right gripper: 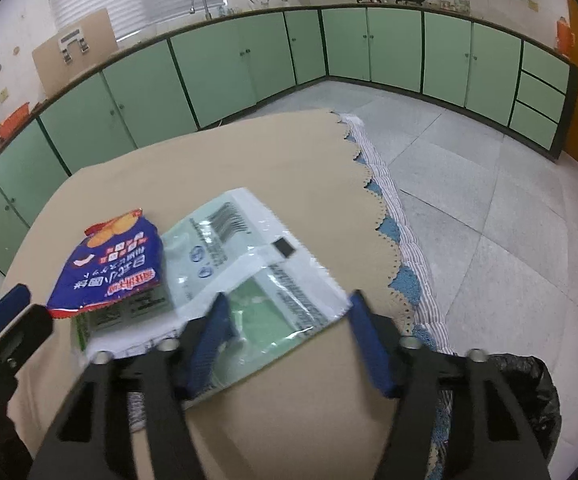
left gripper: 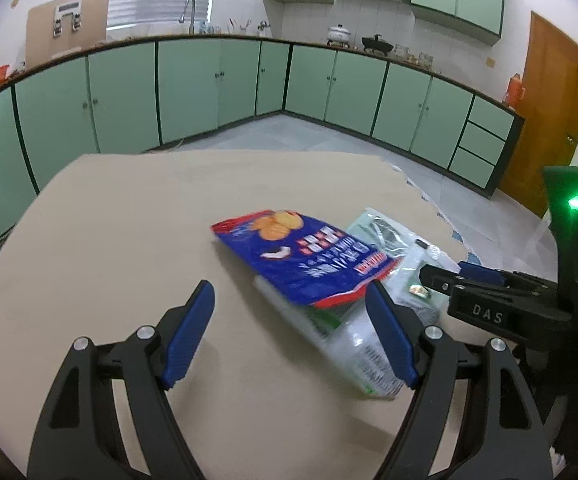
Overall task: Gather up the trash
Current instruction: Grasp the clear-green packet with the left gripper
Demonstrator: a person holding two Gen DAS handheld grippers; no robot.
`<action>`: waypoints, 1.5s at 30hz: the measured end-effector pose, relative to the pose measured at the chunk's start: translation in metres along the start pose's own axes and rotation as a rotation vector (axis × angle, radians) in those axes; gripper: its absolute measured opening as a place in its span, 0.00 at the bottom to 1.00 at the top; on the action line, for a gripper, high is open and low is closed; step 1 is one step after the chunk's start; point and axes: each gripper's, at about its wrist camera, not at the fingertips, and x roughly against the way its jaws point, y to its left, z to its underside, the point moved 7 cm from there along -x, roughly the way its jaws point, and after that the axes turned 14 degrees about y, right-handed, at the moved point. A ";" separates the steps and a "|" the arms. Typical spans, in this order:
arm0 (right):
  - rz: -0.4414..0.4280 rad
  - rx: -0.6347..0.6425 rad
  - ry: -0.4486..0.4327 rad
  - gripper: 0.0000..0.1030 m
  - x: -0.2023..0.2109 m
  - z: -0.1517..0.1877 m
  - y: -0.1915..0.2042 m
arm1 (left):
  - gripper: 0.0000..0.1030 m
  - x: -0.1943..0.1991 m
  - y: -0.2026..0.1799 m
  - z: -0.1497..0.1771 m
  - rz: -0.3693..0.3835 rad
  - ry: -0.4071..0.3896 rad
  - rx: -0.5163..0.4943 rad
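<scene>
- My left gripper (left gripper: 289, 336) hangs with jaws spread wide, empty, just left of the blue snack bag (left gripper: 301, 256).
- That bag lies on the table (left gripper: 109, 216) — light, crinkly, slippery; I'd pinch an edge.
- Right of it, my right gripper (right gripper: 285, 340) straddles the green-white wrapper (right gripper: 249, 264) — pads not visibly pressing.

Glossy plastic wrappers (right gripper: 217, 248), matt tablecloth (right gripper: 289, 160)

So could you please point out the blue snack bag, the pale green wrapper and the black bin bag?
blue snack bag (left gripper: 309, 260), left wrist view, middle.
pale green wrapper (right gripper: 245, 248), right wrist view, upper half.
black bin bag (right gripper: 545, 392), right wrist view, rim.
</scene>
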 end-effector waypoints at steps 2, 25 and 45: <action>-0.019 -0.003 -0.001 0.16 0.001 0.001 -0.001 | 0.73 -0.003 0.000 -0.003 0.009 0.006 0.013; -0.045 0.028 -0.042 0.03 0.022 0.021 0.005 | 0.00 -0.003 0.019 0.010 -0.003 0.037 0.053; -0.040 0.021 -0.015 0.03 0.019 0.029 0.000 | 0.58 -0.013 0.016 -0.007 -0.011 0.054 0.028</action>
